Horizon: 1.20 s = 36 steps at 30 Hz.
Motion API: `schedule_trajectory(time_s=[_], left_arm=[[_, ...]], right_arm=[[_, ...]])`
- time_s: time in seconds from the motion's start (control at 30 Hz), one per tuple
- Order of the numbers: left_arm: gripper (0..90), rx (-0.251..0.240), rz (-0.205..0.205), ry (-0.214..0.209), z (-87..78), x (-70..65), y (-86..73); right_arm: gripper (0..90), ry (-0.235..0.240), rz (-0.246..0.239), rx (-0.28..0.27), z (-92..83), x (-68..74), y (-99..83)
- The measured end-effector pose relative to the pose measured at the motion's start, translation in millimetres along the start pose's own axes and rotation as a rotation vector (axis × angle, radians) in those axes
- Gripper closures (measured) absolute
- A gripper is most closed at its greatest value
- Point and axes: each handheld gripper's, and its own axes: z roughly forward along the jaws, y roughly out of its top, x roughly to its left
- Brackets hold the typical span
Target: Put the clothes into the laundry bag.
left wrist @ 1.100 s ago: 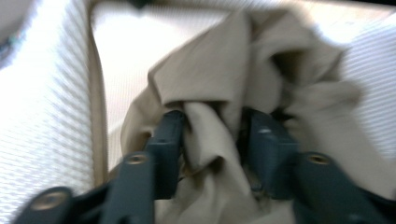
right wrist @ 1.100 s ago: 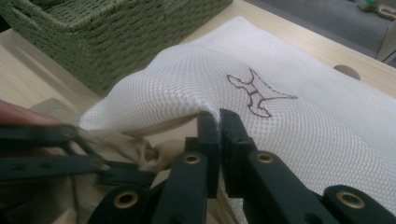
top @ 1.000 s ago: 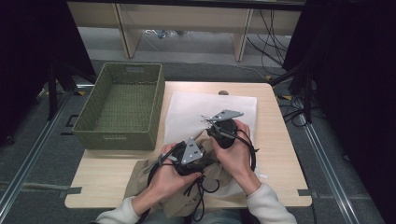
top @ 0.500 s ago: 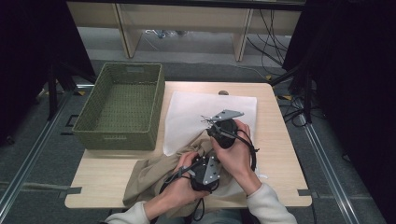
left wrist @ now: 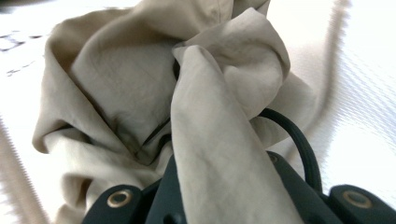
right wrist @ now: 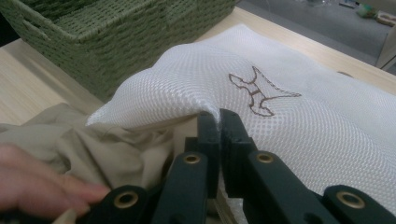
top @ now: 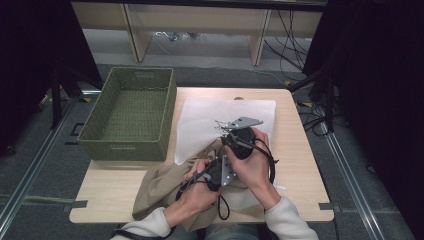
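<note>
A fold of the beige garment (left wrist: pixel 219 154) is clamped in the left gripper (top: pixel 216 172), whose jaws have just closed on it. The edge of the white mesh bag (right wrist: pixel 299 116) is pinched by the right gripper (right wrist: pixel 218 122) just beyond; the green basket (right wrist: pixel 116 42) stands behind.

We see the desk (top: pixel 125 195) evenly lit from above, dark surroundings on both sides, blown-out white glare around the beige cloth (left wrist: pixel 140 102) in the left gripper view, streaky blur at its edges, near jaws soft.
</note>
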Motion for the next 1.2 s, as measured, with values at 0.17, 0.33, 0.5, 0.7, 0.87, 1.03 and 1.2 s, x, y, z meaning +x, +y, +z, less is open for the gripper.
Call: schedule_trajectory(time_s=[0.17,0.33,0.5,0.7,0.87,1.03,1.2], left_arm=[[83.4,0.006,-0.052,0.062,5.8,8.3,-5.0],[58.3,0.009,-0.07,0.031,12.6,11.2,-9.4],[37.8,-0.033,-0.078,-0.042,-5.3,13.0,-11.5],[30.7,-0.123,-0.168,-0.11,-46.1,16.5,-17.5],[25.5,-0.134,-0.219,-0.124,-68.9,26.3,-26.5],[21.9,-0.055,-0.227,-0.108,-73.8,35.0,-43.0],[21.7,0.032,-0.247,-0.152,-54.5,29.4,-54.8]], right_arm=[[88.6,-0.002,-0.018,-0.014,0.6,-1.4,0.4],[88.6,-0.001,-0.019,0.005,5.2,-3.6,-1.8],[88.6,0.0,0.0,0.017,5.2,-4.9,-2.4],[88.6,-0.003,0.021,0.025,4.3,-3.7,-2.4],[88.6,-0.003,0.034,0.029,4.4,-1.7,-2.4],[88.6,-0.006,-0.013,0.018,5.9,-4.6,-2.6],[88.6,-0.006,0.033,0.029,6.3,-1.4,-3.1]])
